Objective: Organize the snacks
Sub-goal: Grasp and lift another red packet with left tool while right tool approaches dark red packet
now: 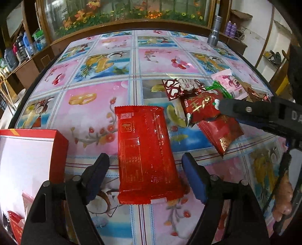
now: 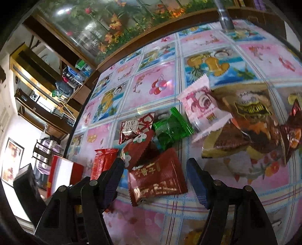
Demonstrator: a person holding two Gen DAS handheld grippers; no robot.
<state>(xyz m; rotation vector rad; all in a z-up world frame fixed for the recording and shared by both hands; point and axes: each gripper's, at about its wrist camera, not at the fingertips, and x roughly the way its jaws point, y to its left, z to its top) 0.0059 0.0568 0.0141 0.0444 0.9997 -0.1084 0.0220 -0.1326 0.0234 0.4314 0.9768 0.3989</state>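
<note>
A long red snack packet (image 1: 147,154) lies flat on the patterned tablecloth. My left gripper (image 1: 145,160) stands open astride its near half, with a small gap on each side. To the left is a red box (image 1: 28,160) with a white inside and a red packet (image 1: 15,224) in its near corner. My right gripper (image 2: 154,169) is open over a dark red packet with gold writing (image 2: 156,181) at the near edge of a snack pile. The pile holds a green packet (image 2: 171,130), a pink packet (image 2: 202,105) and brown packets (image 2: 251,116).
A silver cylinder (image 1: 214,32) stands at the table's far right. The round table's dark rim (image 1: 37,79) curves along the left. A wooden cabinet with flowered glass (image 1: 122,13) runs behind. A hand (image 1: 285,199) holds the right gripper's handle.
</note>
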